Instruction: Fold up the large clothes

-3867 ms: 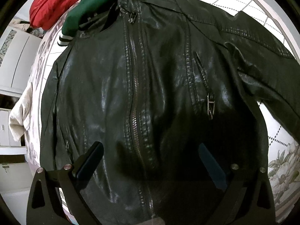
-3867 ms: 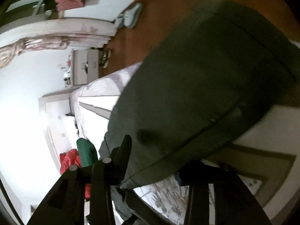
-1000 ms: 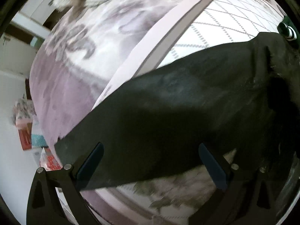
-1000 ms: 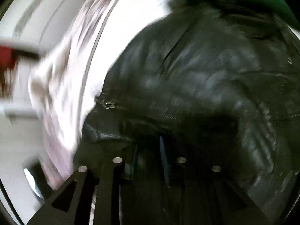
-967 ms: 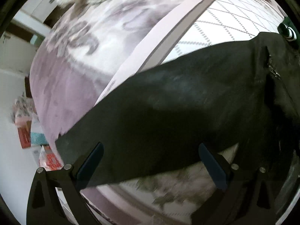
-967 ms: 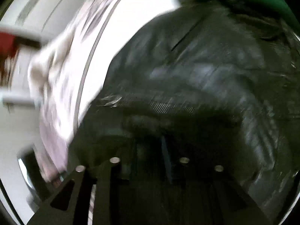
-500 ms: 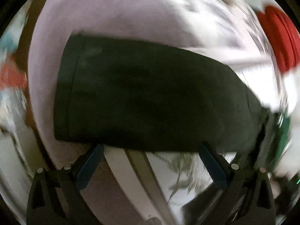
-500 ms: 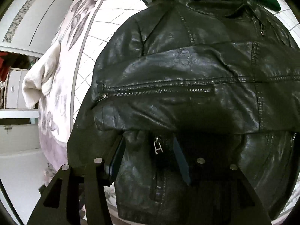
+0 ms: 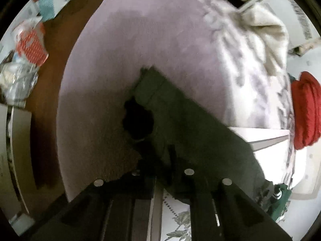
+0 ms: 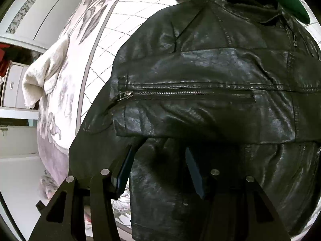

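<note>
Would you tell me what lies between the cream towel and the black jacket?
Only bare bedspread separates towel from jacket, in the right wrist view.

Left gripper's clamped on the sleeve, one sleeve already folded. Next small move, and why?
Probably carry the sleeve in the left gripper across onto the jacket. The jaws have just closed on it near the cuff, and it trails off the bed. The other sleeve already lies folded across the front; the right gripper hangs open above.

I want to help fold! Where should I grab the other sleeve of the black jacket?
Grab the sleeve by its cuff, the loose end hanging over the bed edge. Come from the side so the jaws close across the flat fabric; it's thin there.
</note>
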Action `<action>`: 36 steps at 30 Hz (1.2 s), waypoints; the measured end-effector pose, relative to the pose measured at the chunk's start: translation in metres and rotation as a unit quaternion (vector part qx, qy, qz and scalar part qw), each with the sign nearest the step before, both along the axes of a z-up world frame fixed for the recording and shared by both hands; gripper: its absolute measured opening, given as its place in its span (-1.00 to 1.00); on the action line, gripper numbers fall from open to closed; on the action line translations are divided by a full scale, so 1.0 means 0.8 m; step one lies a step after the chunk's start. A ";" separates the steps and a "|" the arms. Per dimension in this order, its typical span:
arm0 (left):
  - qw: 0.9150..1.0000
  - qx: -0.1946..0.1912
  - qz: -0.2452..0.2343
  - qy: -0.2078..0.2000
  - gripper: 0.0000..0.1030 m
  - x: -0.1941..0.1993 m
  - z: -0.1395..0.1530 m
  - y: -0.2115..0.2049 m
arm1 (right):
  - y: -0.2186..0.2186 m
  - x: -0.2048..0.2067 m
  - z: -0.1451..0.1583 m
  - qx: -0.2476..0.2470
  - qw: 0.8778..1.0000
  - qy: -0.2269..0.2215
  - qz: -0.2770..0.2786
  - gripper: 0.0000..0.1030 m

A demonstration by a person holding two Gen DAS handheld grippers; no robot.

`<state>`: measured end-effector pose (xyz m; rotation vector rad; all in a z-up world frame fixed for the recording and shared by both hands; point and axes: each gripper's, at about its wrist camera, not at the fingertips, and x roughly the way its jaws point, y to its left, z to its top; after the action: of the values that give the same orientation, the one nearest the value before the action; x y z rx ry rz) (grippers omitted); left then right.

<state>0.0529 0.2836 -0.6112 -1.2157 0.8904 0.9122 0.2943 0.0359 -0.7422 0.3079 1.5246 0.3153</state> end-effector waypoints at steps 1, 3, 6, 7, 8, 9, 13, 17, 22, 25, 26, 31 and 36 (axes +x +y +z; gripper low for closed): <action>1.000 0.014 -0.009 -0.007 -0.87 -0.001 0.010 0.001 | 0.002 0.000 0.000 0.000 1.000 -0.001 0.001 0.07; 0.999 0.035 -0.025 -0.027 -0.87 0.006 0.024 0.004 | 0.004 0.001 -0.001 0.001 1.000 -0.003 0.002 0.07; 0.998 0.030 -0.025 -0.039 -0.87 0.012 0.019 0.013 | 0.003 0.003 -0.003 0.003 1.000 0.002 -0.001 0.07; 0.999 0.025 -0.026 -0.039 -0.87 0.009 0.013 0.015 | 0.003 0.004 -0.004 0.004 1.000 0.004 -0.003 0.07; 0.999 0.015 -0.026 -0.038 -0.85 0.007 0.003 0.018 | 0.003 0.005 -0.006 0.004 1.000 0.007 -0.003 0.07; 0.999 -0.001 -0.023 -0.044 -0.82 0.007 -0.006 0.020 | 0.004 0.006 -0.007 0.003 1.000 0.010 -0.003 0.07; 0.997 -0.046 0.017 -0.061 -0.76 -0.008 -0.031 0.034 | 0.008 0.009 -0.011 0.004 1.000 0.015 0.000 0.07; 0.995 -0.024 0.039 -0.090 -0.86 -0.014 0.020 0.028 | 0.011 0.010 -0.012 0.005 1.000 0.014 0.007 0.07; 0.992 0.042 -0.008 -0.116 -0.87 0.012 0.093 0.011 | 0.013 0.009 -0.017 0.007 1.000 0.018 0.004 0.07; 0.991 0.051 -0.013 -0.121 -0.87 0.023 0.084 0.022 | 0.016 0.011 -0.016 0.006 1.000 0.015 0.002 0.07; 0.992 0.048 -0.004 -0.120 -0.87 0.026 0.070 0.031 | 0.017 0.012 -0.015 0.007 1.000 0.014 0.000 0.07; 0.991 -0.013 0.012 -0.133 -0.80 0.040 -0.025 0.066 | 0.024 0.023 -0.008 0.009 1.000 0.003 0.001 0.07; 0.992 -0.005 -0.002 -0.129 -0.74 0.059 -0.039 0.066 | 0.019 0.033 -0.011 0.002 1.000 0.002 -0.007 0.07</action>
<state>0.1001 0.3364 -0.6422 -1.3054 0.6902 0.7284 0.3208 0.0511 -0.7512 0.3220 1.5244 0.3073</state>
